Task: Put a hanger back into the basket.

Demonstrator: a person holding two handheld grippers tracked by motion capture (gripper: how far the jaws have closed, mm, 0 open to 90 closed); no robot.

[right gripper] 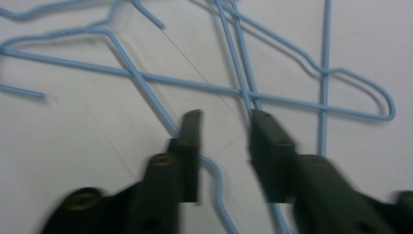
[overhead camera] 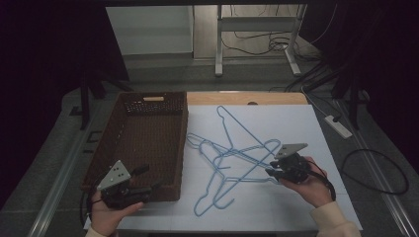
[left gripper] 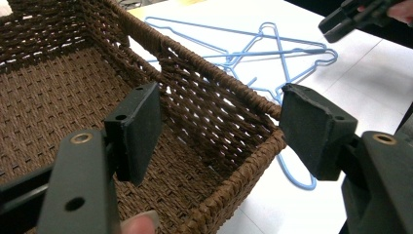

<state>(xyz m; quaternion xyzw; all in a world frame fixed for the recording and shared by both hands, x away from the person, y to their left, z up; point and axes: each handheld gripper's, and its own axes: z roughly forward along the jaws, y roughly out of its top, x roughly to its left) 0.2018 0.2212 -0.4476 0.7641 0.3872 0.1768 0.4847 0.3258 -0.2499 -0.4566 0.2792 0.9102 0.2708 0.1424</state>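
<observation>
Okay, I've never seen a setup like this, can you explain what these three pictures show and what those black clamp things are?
A person sits at a table holding a hand-operated gripper in each hand. The high view looks down from above: the left gripper is by the near corner of a brown woven basket, and the right gripper is at a pile of blue wire hangers on the white table. The other two pictures come from cameras riding on each gripper, looking along its black jaws. Both grippers are open and hold nothing; the right one is poised over the hangers.
</observation>
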